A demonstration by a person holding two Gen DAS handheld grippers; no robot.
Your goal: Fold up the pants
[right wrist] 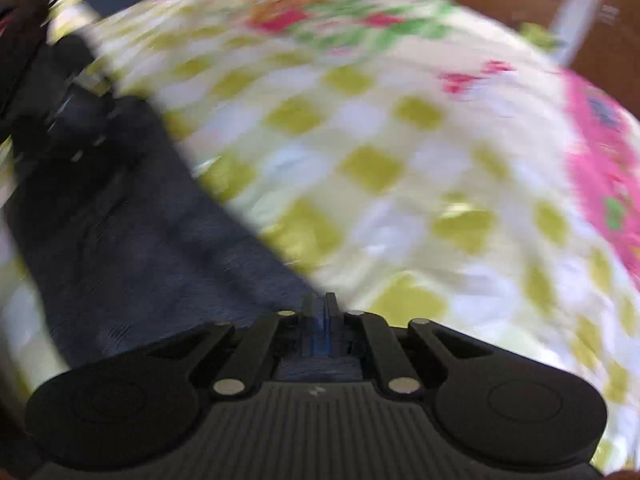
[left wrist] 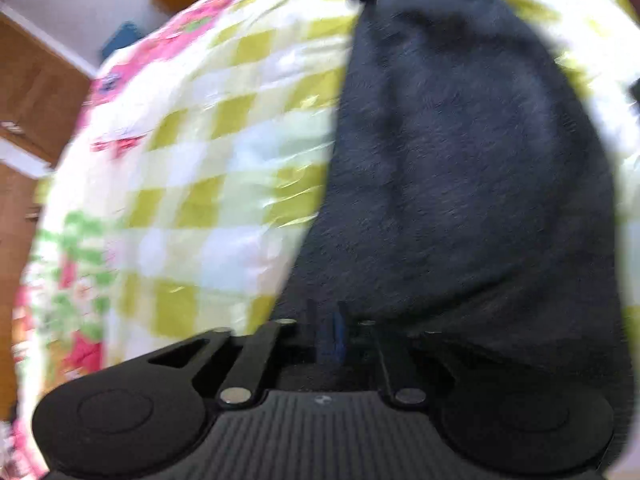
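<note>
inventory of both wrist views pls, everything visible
pants: 1, dark navy, on the cloth; right side of left view, left side of right view
cloth: 1, yellow-white check with pink and green floral border, covers the surface
wooden furniture: brown, behind the cloth, blurred
left gripper: 1, black, jaws close together at the pants' near edge
right gripper: 1, black, jaws close together at the pants' near edge

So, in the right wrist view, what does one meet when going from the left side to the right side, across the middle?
Dark pants → checked yellow-and-white cloth → its pink flowered border.
</note>
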